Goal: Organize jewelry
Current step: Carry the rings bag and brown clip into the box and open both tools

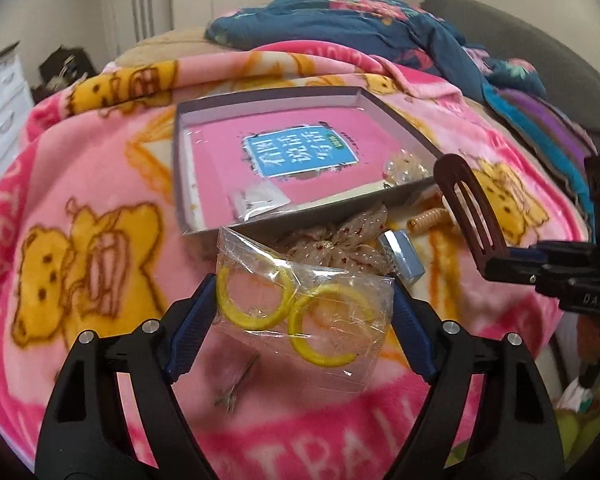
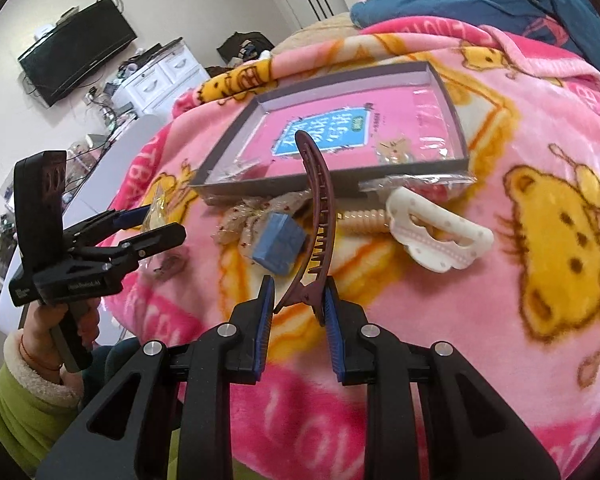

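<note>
While the shallow grey cardboard tray (image 1: 400,114) is waiting on the pink bear-print blanket (image 1: 100,176), the left gripper (image 1: 300,312) is pinching a clear plastic bag of two yellow rings (image 1: 304,312) by its side edges, and the right gripper (image 2: 300,300), jaws narrow, is clamping the hinge end of a long maroon hair clip (image 2: 318,204). The clip's long axis is pointing away toward the tray, likely ready for placing inside.
</note>
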Available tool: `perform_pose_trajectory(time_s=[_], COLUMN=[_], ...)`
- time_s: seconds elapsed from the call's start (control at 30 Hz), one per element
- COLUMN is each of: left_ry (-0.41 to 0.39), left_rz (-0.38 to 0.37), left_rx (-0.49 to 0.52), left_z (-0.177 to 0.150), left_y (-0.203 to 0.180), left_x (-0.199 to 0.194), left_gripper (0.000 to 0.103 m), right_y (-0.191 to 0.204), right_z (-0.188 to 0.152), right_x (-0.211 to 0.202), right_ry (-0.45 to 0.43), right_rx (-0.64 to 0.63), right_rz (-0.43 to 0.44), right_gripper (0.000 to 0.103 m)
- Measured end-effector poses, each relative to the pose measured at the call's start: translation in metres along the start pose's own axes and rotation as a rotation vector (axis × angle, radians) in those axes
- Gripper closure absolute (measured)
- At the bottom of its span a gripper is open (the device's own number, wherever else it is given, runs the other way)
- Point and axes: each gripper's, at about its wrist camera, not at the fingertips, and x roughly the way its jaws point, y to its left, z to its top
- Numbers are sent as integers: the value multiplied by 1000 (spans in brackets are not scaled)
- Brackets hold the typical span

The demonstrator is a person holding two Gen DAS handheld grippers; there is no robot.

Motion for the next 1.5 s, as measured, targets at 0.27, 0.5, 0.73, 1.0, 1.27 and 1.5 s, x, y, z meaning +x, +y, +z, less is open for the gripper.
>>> perform_pose_trajectory(time_s=[0.27, 0.5, 0.73, 1.0, 1.27, 1.5], left_ry=[-75, -112, -141, -182, -181, -167], left_rz=[57, 99, 98, 96, 68, 53], left_rx=[-71, -111, -140, -125, -101, -88], left_z=[-2, 9, 27, 57, 81, 98], left_y=[11, 24, 30, 21, 2, -8], left_x=[-34, -49, -57, -61, -45, -22], left_gripper=[29, 29, 29, 29, 29, 29], right_y=[19, 32, 35, 23, -1, -27], right_z=[8, 21, 40, 67, 86, 102], right_x=[-4, -6, -12, -25, -36, -38], right_ry=[-21, -47, -93, -164, -216, -239], right_rx=[-41, -79, -96, -95, -86, -55], right_rz=[44, 68, 76, 59, -15, -57], right_gripper=[80, 80, 80, 80, 80, 80])
